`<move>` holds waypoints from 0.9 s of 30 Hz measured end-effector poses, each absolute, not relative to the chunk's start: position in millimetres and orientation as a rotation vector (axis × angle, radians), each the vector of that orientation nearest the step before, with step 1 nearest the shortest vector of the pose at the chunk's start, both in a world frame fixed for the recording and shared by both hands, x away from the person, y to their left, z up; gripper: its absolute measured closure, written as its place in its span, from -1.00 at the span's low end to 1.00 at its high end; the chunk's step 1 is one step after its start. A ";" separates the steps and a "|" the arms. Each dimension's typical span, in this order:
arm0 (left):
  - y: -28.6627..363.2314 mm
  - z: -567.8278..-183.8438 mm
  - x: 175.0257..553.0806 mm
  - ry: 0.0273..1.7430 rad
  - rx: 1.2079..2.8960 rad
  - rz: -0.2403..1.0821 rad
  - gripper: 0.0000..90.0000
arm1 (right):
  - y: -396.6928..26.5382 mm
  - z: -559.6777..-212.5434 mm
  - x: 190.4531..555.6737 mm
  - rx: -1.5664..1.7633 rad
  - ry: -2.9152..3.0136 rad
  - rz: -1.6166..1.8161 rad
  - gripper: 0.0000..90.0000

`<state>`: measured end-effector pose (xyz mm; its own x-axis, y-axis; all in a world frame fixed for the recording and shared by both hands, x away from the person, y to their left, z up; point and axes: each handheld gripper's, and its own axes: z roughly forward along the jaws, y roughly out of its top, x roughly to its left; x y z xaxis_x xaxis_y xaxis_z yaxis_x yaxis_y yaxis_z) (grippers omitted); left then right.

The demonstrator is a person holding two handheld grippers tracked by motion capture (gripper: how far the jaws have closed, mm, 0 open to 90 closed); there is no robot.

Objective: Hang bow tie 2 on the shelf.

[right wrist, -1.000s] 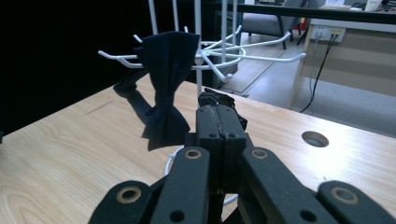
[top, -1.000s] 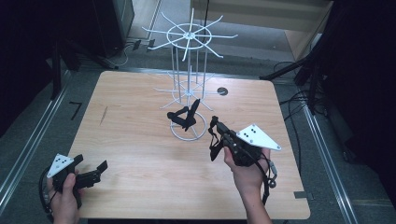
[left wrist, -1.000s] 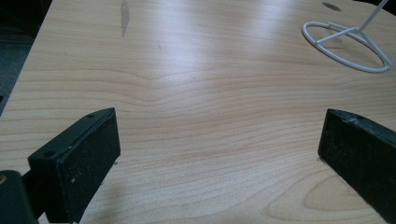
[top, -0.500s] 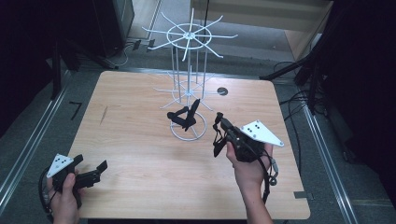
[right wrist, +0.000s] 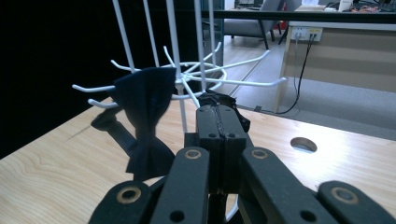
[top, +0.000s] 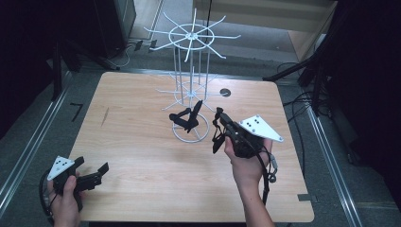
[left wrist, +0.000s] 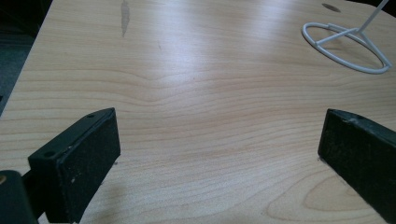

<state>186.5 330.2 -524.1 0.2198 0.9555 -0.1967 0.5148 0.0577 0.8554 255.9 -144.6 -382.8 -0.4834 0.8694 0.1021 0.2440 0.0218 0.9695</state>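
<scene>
A white wire rack (top: 190,71) stands on the wooden table (top: 142,156). A black bow tie (top: 187,118) hangs on a lower arm of the rack, just above its base ring. In the right gripper view the bow tie (right wrist: 147,116) hangs left of the jaws. My right gripper (top: 220,124) is held to the right of the rack, close to the base ring. Its jaws are pressed together on a bit of black fabric (right wrist: 224,99) at their tips. A dark strap (top: 216,142) dangles below them. My left gripper (top: 90,172) rests at the table's front left corner, open, with nothing between its jaws.
The rack's base ring (left wrist: 345,46) lies far ahead of the left gripper (left wrist: 219,154), with bare wood between them. A round hole (top: 225,92) sits in the table behind the rack. Dark stands and cables surround the table.
My right gripper has drifted slightly to the right, away from the rack, still shut. The left gripper has stayed in place.
</scene>
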 end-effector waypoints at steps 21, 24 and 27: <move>330.6 -524.1 186.9 1.423 1.587 0.609 -1.00 | -114.1 -385.9 266.5 1.132 1.787 1.491 1.00; 330.6 -524.2 186.9 1.422 1.586 0.609 -1.00 | -112.1 -388.4 269.3 1.141 1.785 1.491 1.00; 330.7 -524.2 186.8 1.422 1.584 0.609 -1.00 | -108.4 -390.2 270.7 1.135 1.788 1.488 1.00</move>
<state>186.8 330.7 -524.2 0.2192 0.9552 -0.1988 0.5148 0.0598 0.8552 270.7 -108.4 -390.2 -0.4951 0.8627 0.1034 0.2585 0.0326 0.9655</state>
